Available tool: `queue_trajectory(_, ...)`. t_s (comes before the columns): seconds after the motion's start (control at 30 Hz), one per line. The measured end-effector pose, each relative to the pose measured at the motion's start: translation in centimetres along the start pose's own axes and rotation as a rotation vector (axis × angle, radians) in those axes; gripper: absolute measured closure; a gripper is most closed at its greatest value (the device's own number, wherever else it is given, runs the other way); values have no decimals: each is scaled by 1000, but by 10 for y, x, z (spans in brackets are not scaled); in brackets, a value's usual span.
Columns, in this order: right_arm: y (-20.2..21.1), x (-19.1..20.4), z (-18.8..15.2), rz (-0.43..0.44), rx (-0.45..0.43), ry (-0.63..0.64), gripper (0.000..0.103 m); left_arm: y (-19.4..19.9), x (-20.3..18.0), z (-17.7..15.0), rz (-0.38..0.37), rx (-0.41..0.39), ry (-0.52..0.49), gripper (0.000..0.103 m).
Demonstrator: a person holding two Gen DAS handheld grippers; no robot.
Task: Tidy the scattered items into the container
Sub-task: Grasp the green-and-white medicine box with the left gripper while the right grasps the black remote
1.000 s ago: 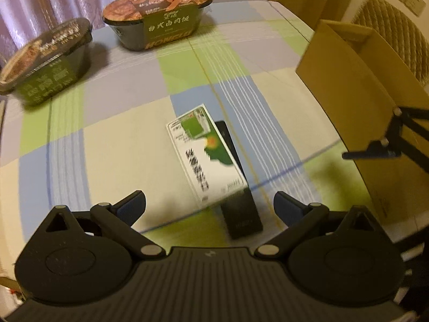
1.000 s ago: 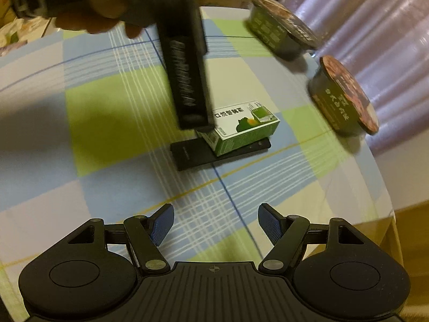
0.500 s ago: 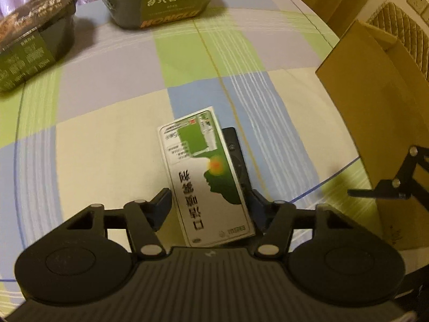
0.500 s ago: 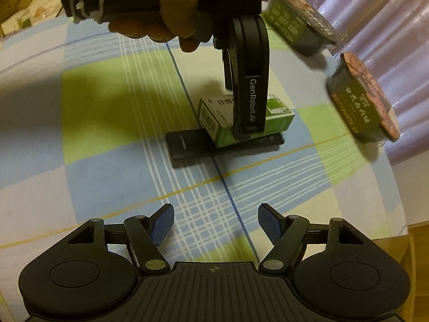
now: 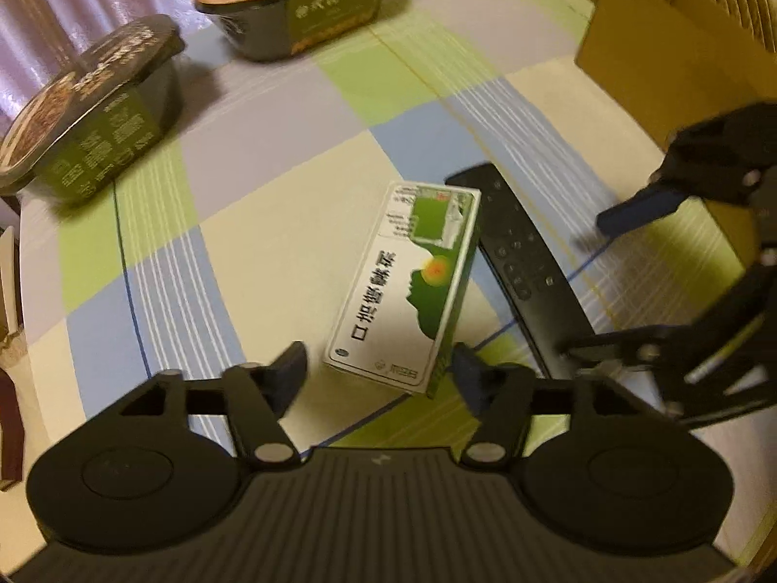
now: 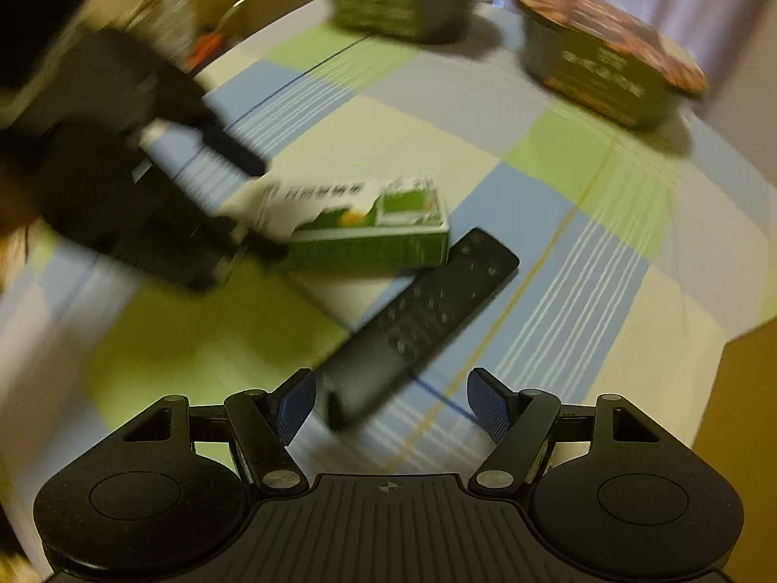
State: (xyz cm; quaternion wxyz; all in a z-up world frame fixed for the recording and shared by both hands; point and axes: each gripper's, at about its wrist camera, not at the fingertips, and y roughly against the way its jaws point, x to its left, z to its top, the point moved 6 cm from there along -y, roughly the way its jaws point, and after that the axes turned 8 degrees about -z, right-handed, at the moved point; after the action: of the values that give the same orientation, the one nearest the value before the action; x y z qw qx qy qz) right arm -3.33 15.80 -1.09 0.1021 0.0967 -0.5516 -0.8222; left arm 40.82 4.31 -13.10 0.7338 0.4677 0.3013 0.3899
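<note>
Bracketing green box (image 5: 405, 282) with wide-open left gripper (image 5: 379, 371); you are now bringing empty, open right gripper (image 6: 391, 401) over remote (image 6: 417, 320).

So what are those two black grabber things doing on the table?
A person is tidying up with a grabber in each hand. The left gripper has its jaws open around the near end of the green and white box, which lies partly on the black remote. The right gripper is open too, its jaws at the near end of that remote. Nothing is lifted yet. Two food bowls wait at the table's far side, and the cardboard box stands at the table's edge.
</note>
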Motion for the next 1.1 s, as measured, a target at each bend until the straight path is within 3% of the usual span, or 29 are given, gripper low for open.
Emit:
queue_trajectory(0.27, -30, -12, 12, -34, 17, -203, 28, 3, 9, -4, 20, -18, -36, 29)
queue_trajectory(0.4, -40, -14, 12, -45, 20, -230, 28, 1, 7, -4, 24, -28, -76, 28)
queue_trajectory(0.43, -40, -12, 12, -56, 17, -207, 31, 0, 4, -3, 28, -31, -97, 28)
queue_trajectory(0.5, -37, -10, 10, -89, 10, -138, 53, -3, 0, 1, 27, -35, -129, 27)
queue_trajectory(0.53, -36, -10, 6, -95, 20, -106, 59, -6, -2, 3, 25, -35, -137, 27)
queue_trajectory(0.7, -21, -11, -16, -89, 54, 52, 73, -21, -9, 17, 12, -36, -170, 27)
queue_trajectory(0.77, -15, -10, -28, -90, 76, 108, 74, -29, -13, 19, 3, -17, -202, 27)
queue_trajectory(0.9, -10, -12, -51, -73, 105, 155, 74, -43, -17, 14, -2, 48, -255, 29)
queue_trajectory(1.0, -8, -16, -59, -54, 92, 143, 72, -45, -17, 7, 3, 76, -275, 43)
queue_trajectory(1.03, -8, -17, -60, -50, 89, 131, 57, -43, -17, 5, -10, 81, -269, 50)
queue_trajectory(1.1, -11, -18, -59, -69, 78, 114, 31, -39, -19, -3, -22, 86, -267, 52)
